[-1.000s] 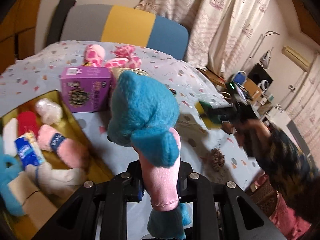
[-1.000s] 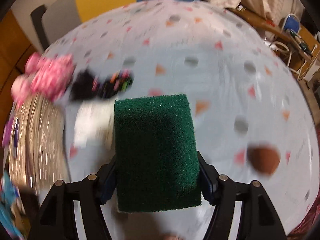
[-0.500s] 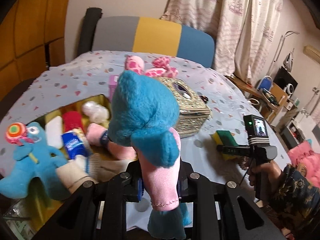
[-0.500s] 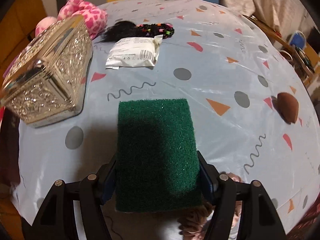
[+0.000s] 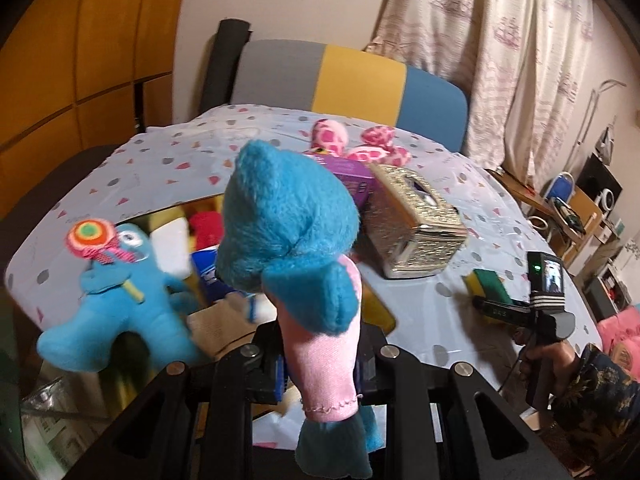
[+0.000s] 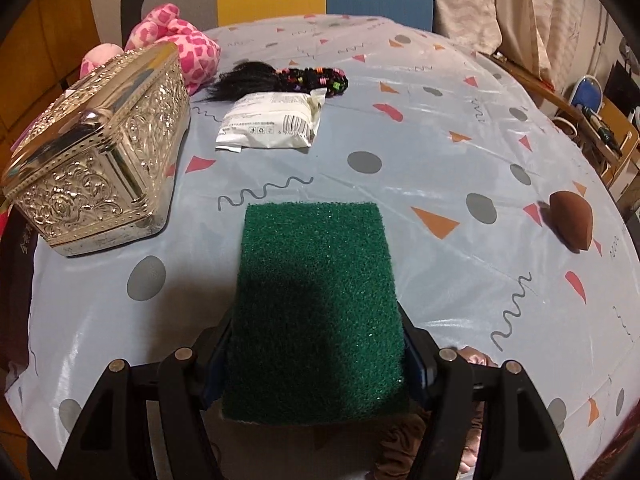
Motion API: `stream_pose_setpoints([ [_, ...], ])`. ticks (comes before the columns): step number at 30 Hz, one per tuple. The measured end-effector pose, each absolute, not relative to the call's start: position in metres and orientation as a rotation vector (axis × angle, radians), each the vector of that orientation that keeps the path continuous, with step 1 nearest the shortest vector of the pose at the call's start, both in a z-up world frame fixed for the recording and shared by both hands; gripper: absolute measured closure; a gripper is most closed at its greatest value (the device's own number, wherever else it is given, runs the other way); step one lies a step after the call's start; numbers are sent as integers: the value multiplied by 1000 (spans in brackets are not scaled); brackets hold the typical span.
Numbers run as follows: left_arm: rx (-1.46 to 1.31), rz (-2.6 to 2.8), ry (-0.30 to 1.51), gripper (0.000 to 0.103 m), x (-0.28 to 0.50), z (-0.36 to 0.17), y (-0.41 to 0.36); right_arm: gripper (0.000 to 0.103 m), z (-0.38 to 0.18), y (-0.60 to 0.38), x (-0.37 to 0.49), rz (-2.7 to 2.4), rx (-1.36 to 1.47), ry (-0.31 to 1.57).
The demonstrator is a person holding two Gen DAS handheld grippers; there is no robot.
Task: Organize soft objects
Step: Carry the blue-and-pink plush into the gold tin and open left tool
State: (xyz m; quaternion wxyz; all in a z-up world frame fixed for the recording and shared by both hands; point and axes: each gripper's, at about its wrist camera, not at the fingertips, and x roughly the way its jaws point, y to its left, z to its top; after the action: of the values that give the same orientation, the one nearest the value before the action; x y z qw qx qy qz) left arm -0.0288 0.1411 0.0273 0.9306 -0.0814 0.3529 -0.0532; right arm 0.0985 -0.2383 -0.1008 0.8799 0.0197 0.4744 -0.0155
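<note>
My left gripper [image 5: 320, 364] is shut on a blue and pink plush toy [image 5: 288, 236], held upright above the table's near edge. Behind it a gold tray [image 5: 380, 312] holds several soft things, among them a blue plush with a lollipop [image 5: 120, 292]. My right gripper [image 6: 316, 364] is shut on a green scouring sponge [image 6: 316, 308], held low over the patterned tablecloth [image 6: 440, 140]. It also shows in the left wrist view [image 5: 492, 304] at the right, with the sponge [image 5: 486, 282] in it.
A silver ornate box [image 6: 100, 152] stands at the left. A pink spotted plush [image 6: 180, 44], a black hairpiece [image 6: 280, 80] and a white packet [image 6: 272, 124] lie beyond. A brown makeup sponge [image 6: 570, 220] lies at the right. A purple box [image 5: 352, 180] stands behind the plush.
The left gripper has pulled back and up with the plush, so the tray and the blue lollipop plush came into view. The right gripper has drawn back toward the near table edge with the sponge.
</note>
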Motion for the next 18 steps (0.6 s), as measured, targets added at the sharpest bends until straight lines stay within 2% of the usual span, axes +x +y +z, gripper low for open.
stream_pose_setpoints([
  [7,-200,-41,717,79,-48,23,171,33,-104,-237,87,-34,32,903],
  [18,-497,11,719,79,-61,19,238,33,-104,-238,87,-32,35,880],
])
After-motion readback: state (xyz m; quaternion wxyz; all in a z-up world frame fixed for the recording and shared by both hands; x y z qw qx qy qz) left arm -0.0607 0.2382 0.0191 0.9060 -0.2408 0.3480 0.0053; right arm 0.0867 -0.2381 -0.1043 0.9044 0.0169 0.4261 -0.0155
